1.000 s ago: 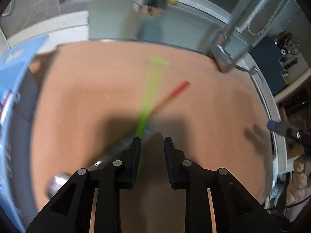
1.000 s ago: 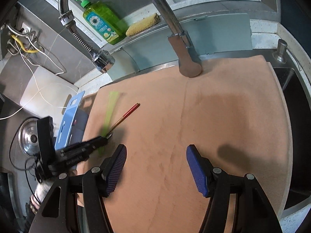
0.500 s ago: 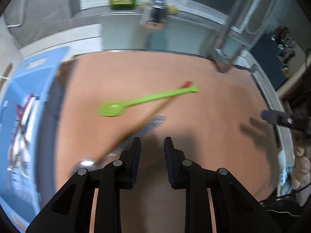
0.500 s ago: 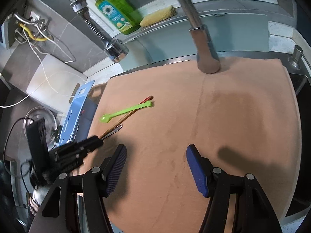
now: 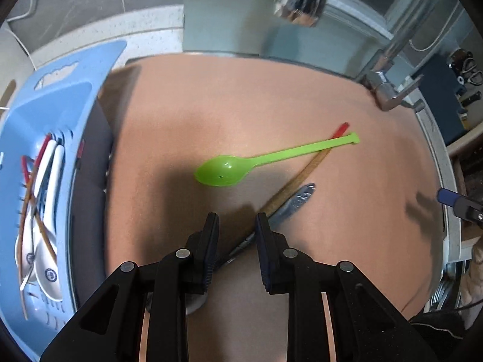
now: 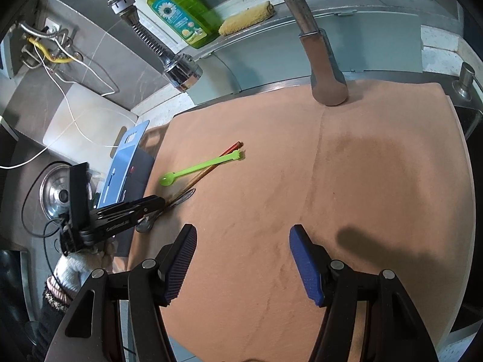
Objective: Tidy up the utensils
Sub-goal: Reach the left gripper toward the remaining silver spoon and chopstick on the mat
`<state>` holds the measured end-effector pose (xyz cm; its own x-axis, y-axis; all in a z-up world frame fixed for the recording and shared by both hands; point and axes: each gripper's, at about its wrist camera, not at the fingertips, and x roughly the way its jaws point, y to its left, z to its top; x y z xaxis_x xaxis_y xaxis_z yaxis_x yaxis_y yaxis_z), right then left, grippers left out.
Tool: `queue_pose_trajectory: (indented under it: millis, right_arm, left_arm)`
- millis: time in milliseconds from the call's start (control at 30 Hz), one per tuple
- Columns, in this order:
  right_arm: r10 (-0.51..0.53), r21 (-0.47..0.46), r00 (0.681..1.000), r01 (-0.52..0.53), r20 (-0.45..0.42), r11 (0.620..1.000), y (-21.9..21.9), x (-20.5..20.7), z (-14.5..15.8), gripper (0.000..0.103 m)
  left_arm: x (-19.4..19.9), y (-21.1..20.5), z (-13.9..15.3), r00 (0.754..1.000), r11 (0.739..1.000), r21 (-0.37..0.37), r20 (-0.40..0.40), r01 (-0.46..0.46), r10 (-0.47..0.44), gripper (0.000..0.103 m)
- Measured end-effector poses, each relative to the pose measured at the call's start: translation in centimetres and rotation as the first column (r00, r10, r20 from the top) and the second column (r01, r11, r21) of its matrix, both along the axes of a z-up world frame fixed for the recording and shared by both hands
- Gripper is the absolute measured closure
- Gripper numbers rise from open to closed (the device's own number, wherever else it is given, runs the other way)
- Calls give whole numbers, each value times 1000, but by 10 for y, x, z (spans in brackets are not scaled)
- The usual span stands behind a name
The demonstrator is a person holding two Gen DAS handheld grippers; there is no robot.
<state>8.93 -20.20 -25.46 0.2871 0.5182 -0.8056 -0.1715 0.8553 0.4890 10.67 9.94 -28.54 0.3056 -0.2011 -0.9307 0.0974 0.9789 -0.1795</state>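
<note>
While the right tongs (image 6: 241, 259) hover wide open and empty, the left tongs (image 5: 235, 226), slightly parted, hold nothing above the bright green plastic spoon (image 5: 259, 163).

You face a sink covered by a tan mat (image 6: 347, 181), which lies flat with a faint crease down its middle. A chrome tap (image 6: 320, 57) arches over the far edge, and a spray head (image 6: 181, 71) hangs on a coiled hose to its left. Behind, on a grey ledge (image 6: 332, 18), stand a green soap bottle (image 6: 178, 15) and a yellow sponge (image 6: 247, 18). The wall (image 6: 99, 57) is dark grey tile with loose wires (image 6: 51, 51) at the left. A speckled table (image 5: 120, 36) borders the sink. The light is even and soft.
</note>
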Motion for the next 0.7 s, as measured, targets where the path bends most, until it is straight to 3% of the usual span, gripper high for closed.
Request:
queue_pose_trajectory:
  millis: [67,300,433,600,700]
  right_arm:
    - [-5,2,1000,5,-5,1000,-2,0,-1,43]
    - [-8,16,1000,9,-24,1000,-3,1,-6,43]
    - [18,22,1000,-18,-25,1000,6,4,-7,43]
    - [75,26,996,-74,-42,997,25,7,-12,43]
    - [108,-30,994,-109,-23,994,39,8,-12,43]
  left_arm:
    - [2,-1,-4,1000,999,-46,-29,11,-12,82]
    - [-11,-22,-3,997,996,-56,-42,65,-68,82]
    - [-27,-37,-1,997,992,-100,-33,71,-75,81]
    - [-42,-49,-1,999,979,-199,-17,38,-42,80]
    - [-50,-50,6,1000,981,-193,25,-6,11,80]
